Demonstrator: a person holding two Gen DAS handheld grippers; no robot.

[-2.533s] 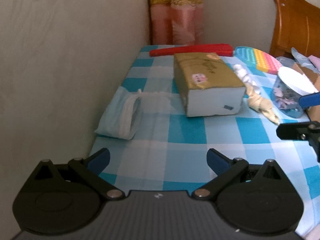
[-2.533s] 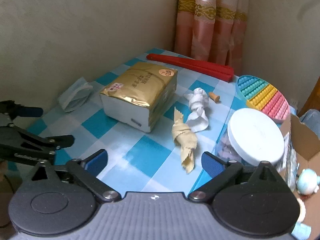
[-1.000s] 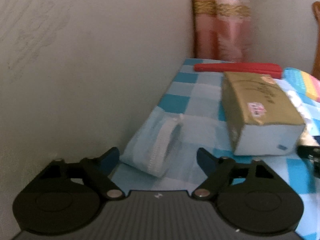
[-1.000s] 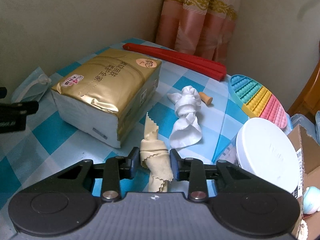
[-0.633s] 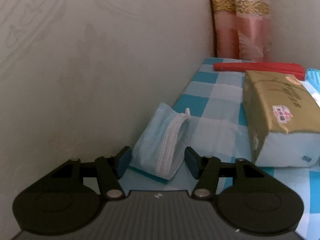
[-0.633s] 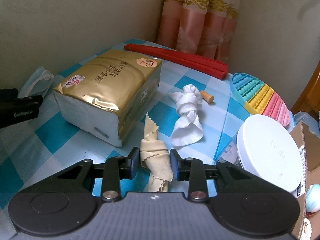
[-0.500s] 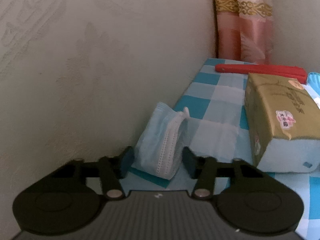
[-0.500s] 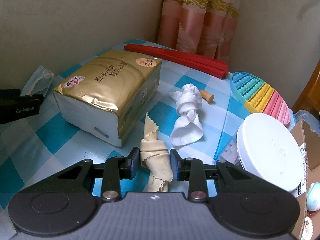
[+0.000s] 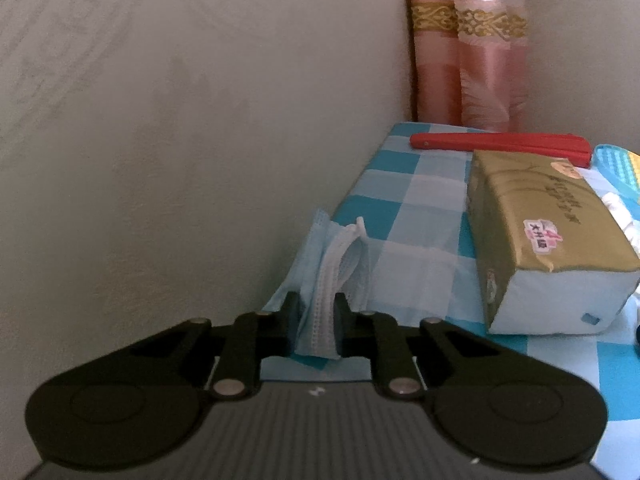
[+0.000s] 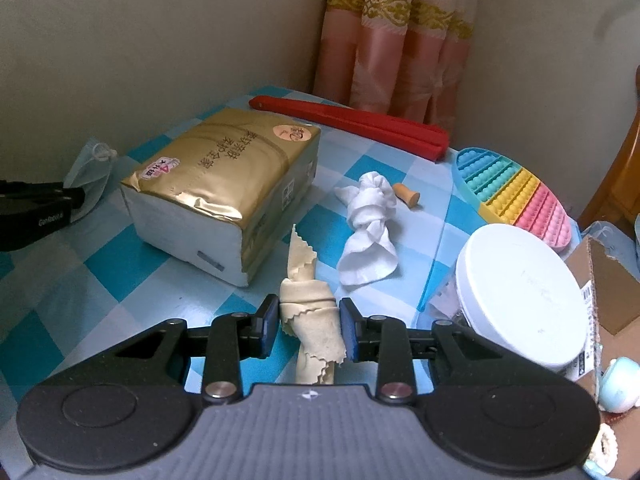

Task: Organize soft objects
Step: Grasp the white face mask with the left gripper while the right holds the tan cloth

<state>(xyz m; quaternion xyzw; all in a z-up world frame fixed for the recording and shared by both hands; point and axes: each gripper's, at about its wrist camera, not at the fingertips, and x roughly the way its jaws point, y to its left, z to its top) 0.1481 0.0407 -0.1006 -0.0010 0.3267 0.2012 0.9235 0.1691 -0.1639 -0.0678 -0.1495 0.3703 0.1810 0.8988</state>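
Note:
My left gripper (image 9: 317, 326) is shut on a light blue face mask (image 9: 340, 264) that lies at the table's left edge by the wall; the mask also shows in the right wrist view (image 10: 90, 168), with the left gripper (image 10: 60, 200) on it. My right gripper (image 10: 308, 330) is shut on a knotted beige cloth (image 10: 310, 312) resting on the checked tablecloth. A knotted white cloth (image 10: 370, 226) lies just beyond it. A gold tissue pack (image 10: 228, 188) sits between the two grippers, seen too in the left wrist view (image 9: 540, 240).
A red folded fan (image 10: 352, 122) lies at the back by the curtain. A rainbow pop toy (image 10: 516, 190), a small cork (image 10: 406, 196), a white-lidded jar (image 10: 524, 296) and a cardboard box (image 10: 608, 292) crowd the right side. The wall (image 9: 160, 120) runs close along the left.
My left gripper has closed on the face mask. My right gripper stays shut on the beige cloth, nearly still.

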